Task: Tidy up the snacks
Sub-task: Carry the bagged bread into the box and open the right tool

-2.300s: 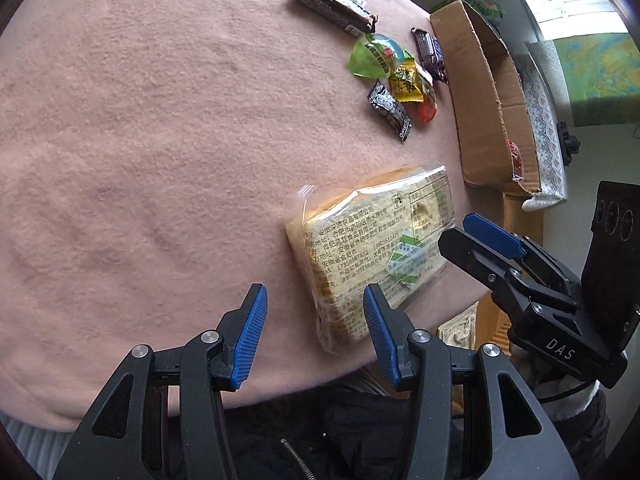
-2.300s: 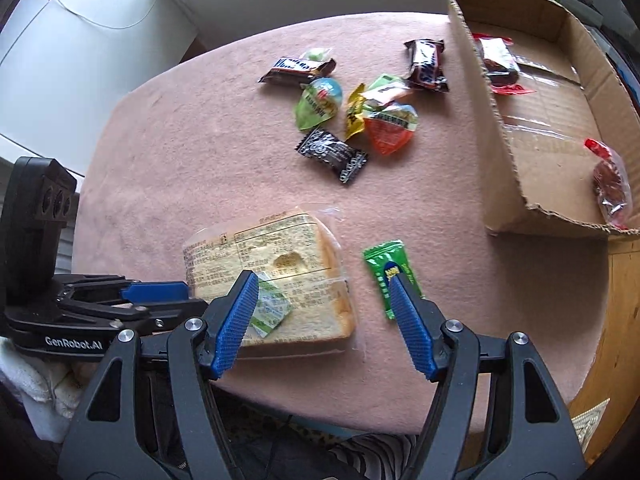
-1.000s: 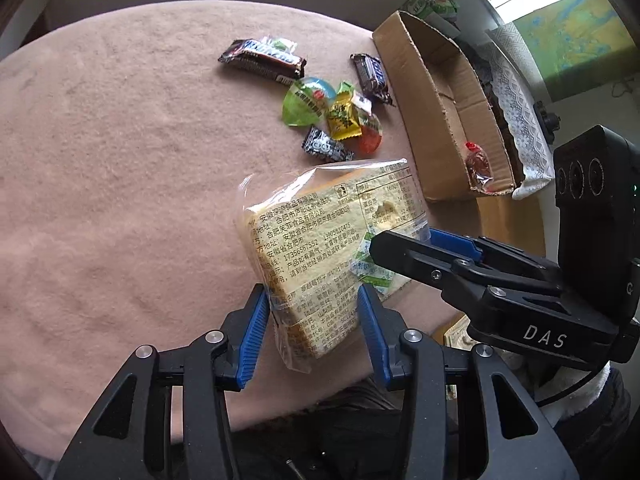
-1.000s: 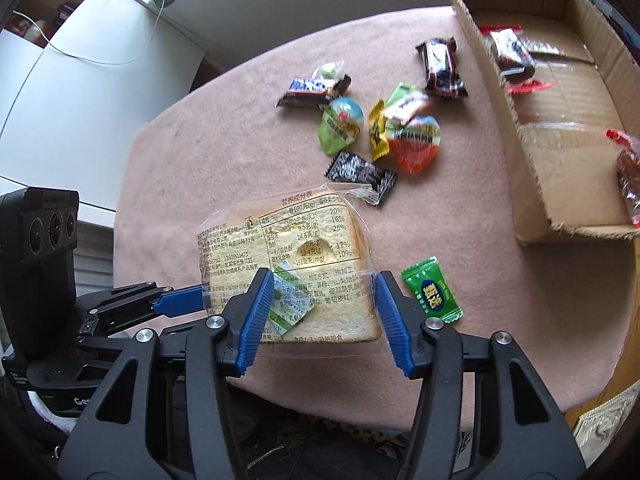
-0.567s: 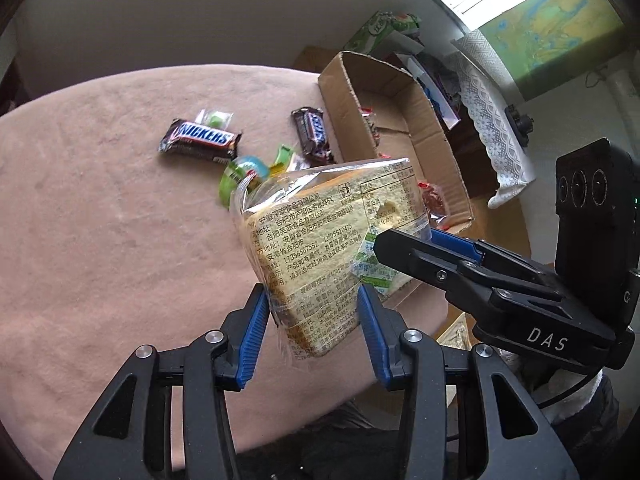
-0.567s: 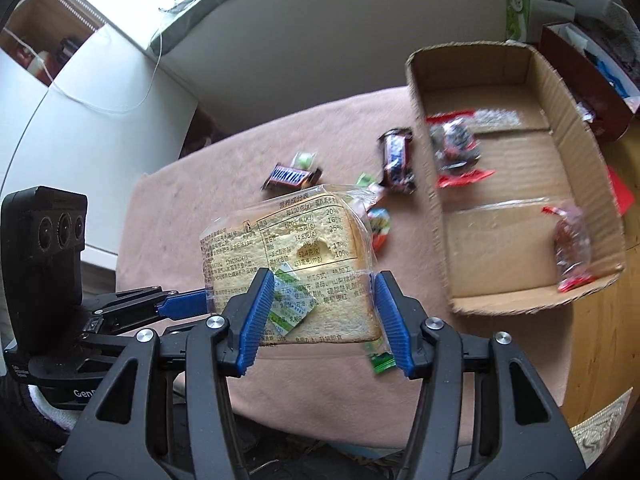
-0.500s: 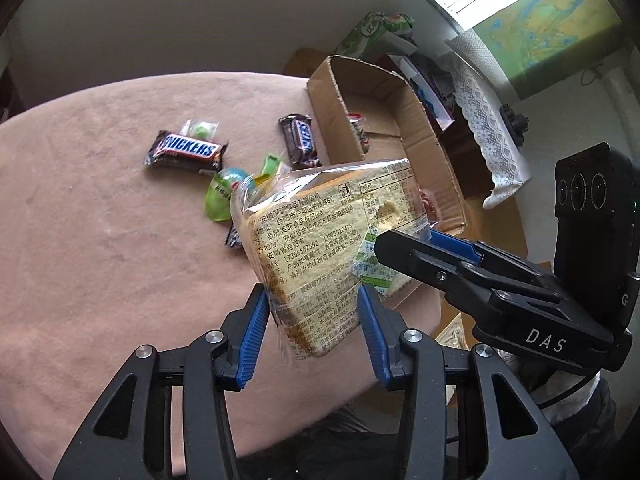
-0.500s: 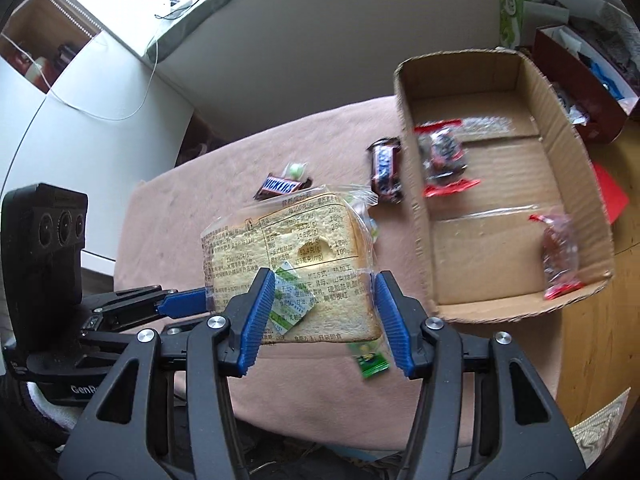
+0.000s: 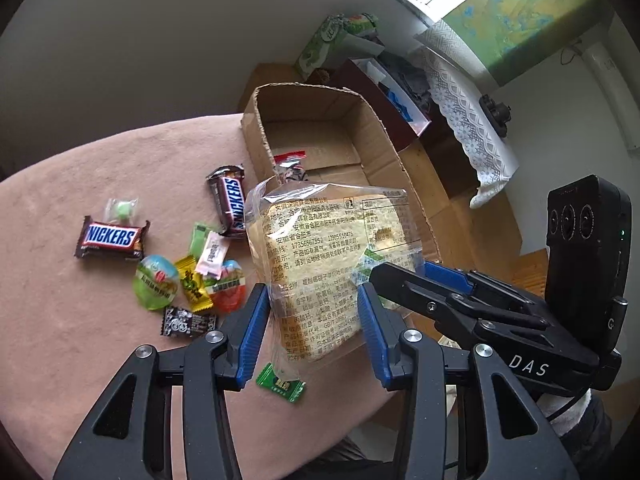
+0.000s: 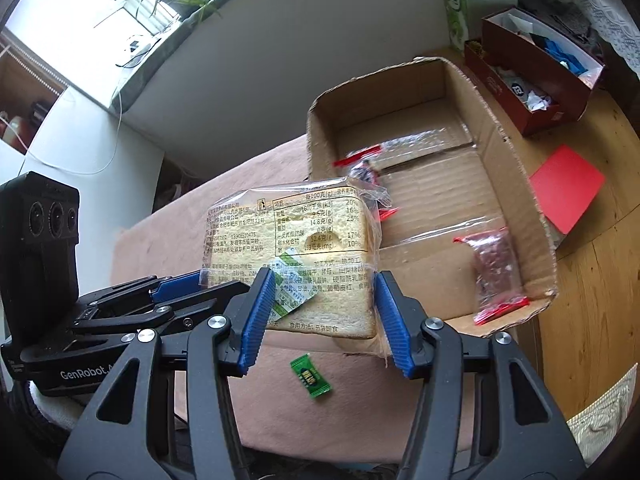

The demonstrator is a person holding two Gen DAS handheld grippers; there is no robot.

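A clear bag of sliced bread (image 9: 320,264) (image 10: 304,256) is held in the air between both grippers, above the pink table's near edge. My left gripper (image 9: 314,330) is shut on its near end. My right gripper (image 10: 320,312) is shut on the same bag from the other side. The open cardboard box (image 9: 384,136) (image 10: 516,184) stands just beyond the bread, with two red-sealed snack bags (image 10: 496,268) inside. Loose snacks lie on the pink table (image 9: 60,320): two Snickers bars (image 9: 110,238), jelly cups (image 9: 156,282) and a green candy (image 9: 282,384) (image 10: 311,376).
A dark red box (image 10: 532,72) with clutter and a green tissue box (image 10: 460,4) stand on the wooden surface behind the cardboard box. A red card (image 10: 566,186) lies to the box's right. A white lace cloth (image 9: 468,120) hangs at right.
Both grippers closed on the bread bag, lifted it off the table and carried it up and towards the cardboard box. The green candy stayed on the table.
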